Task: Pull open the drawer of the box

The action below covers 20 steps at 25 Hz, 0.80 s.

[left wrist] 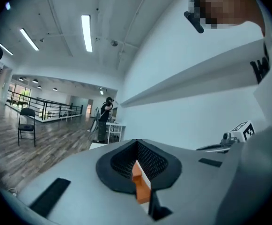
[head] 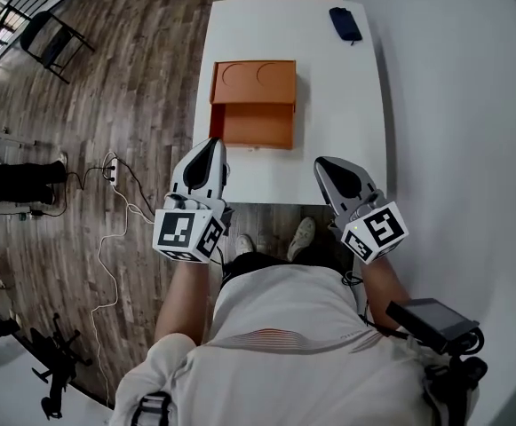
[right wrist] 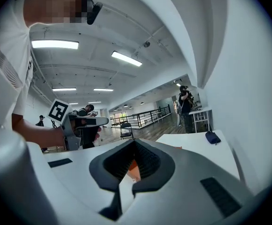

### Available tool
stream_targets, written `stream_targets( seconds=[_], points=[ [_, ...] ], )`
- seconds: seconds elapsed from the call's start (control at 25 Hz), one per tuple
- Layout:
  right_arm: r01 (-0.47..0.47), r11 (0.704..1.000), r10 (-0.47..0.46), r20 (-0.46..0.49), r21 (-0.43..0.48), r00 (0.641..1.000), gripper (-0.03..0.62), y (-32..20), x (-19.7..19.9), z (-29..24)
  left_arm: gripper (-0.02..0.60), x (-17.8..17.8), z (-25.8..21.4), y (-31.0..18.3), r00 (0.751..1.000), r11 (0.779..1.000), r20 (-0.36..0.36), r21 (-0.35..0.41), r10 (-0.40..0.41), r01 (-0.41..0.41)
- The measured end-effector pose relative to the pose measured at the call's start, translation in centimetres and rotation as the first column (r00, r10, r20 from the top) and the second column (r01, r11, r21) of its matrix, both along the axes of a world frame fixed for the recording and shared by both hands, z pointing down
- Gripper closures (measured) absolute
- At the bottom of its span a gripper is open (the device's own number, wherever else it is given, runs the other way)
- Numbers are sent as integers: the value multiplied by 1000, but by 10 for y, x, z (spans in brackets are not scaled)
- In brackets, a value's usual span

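Hovering near the front edge of the white table [head: 351, 105], the left gripper [head: 211, 145] and the right gripper [head: 325, 163] both have their jaws closed with nothing between them; in each gripper view only a sliver of orange shows through the slit where the pads meet. Neither touches the box. From the point between the two grippers, the orange box [head: 256, 80] sits at 12 o'clock, on the left half of the table. Its drawer [head: 258, 127] stands pulled out toward the person, narrower than the box body. A strip of bare tabletop lies between the drawer's front and the table's near edge, and the left gripper's tips sit just beside the drawer's near left corner. The box's left side runs close to the table's left edge, while the right half of the table is bare except for a dark blue pouch [head: 345, 22] at 1 o'clock from the box, near the far right corner.

A plain white wall [head: 462, 96] borders the table's right side. At 9 o'clock the wood-plank floor [head: 142, 69] opens wide, with a power strip [head: 110, 169] and trailing cables [head: 107, 238] beside the table. A black folding chair [head: 51, 38] stands at 10 o'clock, well apart. The person's shoes [head: 302, 236] show just under the near edge. The gripper views show a long hall with railings and ceiling strip lights.
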State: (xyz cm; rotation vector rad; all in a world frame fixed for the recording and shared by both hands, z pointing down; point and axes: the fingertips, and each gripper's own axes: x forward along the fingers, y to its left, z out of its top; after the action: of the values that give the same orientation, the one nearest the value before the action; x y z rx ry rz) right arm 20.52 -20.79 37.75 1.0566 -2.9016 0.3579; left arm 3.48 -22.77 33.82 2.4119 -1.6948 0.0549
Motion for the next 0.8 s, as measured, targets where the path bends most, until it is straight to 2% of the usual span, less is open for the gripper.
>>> stream_targets(
  seconds=[0.2,0.6,0.8],
  points=[
    [-71,993,74,-31,91,997,591,10,-25,-39,571,-25,-37,19,997,996,64,75,46,-51],
    [-250,942,263,-33,223,964,591,71,-78,-116,571,-111,-71,78,990,987,-18,83,139,-137],
    [-271,928,287,-27,257,957,591,86,-85,-133,571,-120,-75,89,986,983,-30,90,164,-161]
  ],
)
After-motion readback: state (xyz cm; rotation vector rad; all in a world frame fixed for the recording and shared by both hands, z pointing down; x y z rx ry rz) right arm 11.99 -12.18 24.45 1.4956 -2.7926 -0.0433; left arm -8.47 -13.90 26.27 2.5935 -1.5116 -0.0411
